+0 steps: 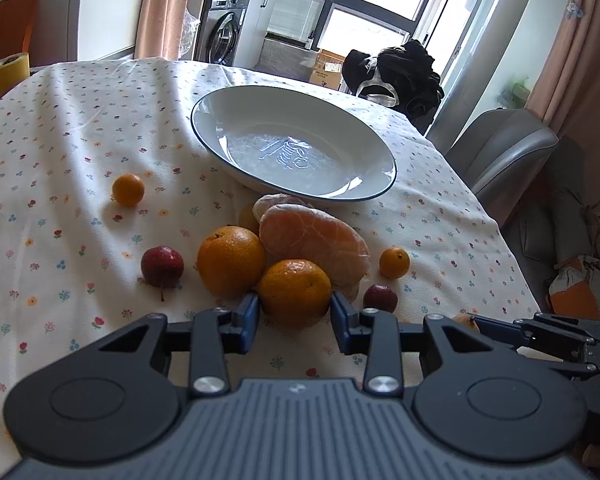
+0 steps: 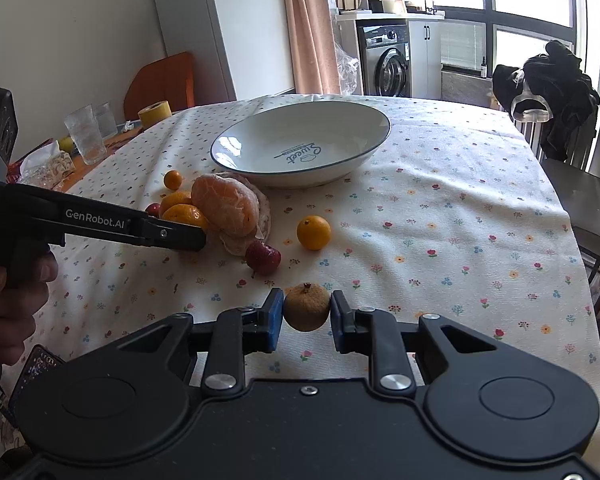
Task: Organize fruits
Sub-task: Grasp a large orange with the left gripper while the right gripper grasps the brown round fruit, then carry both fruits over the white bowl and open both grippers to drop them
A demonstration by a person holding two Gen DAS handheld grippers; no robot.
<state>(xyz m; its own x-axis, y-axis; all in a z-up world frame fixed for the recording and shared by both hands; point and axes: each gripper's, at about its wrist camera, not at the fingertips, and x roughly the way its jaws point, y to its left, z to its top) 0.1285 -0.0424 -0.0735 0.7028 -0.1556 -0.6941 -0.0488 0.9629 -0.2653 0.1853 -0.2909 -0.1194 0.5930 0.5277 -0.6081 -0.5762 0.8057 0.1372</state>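
A white plate with a dark rim (image 1: 204, 100) (image 2: 260, 140) lies empty at the back of the flowered tablecloth. In front of it is a heap: a big peeled citrus (image 1: 312, 240) (image 2: 226, 204), an orange (image 1: 230, 260) and a second orange (image 1: 294, 294) (image 2: 184, 216). My left gripper (image 1: 296, 312) (image 2: 196, 236) is shut on that second orange, with a pad touching each side. My right gripper (image 2: 307, 312) is shut on a small brown fruit (image 2: 307, 307) near the front edge. Around the heap lie loose small oranges (image 1: 128, 189) (image 1: 394, 263) (image 2: 314, 232) and red fruits (image 1: 162, 266) (image 2: 262, 258).
A yellow tape roll (image 2: 154, 112) and drinking glasses (image 2: 86, 134) stand at the far left. A chair draped with black clothes (image 2: 548, 92) is behind the table, and a grey chair (image 1: 508, 152) is at its right edge. A person's hand (image 2: 12, 292) holds the left gripper.
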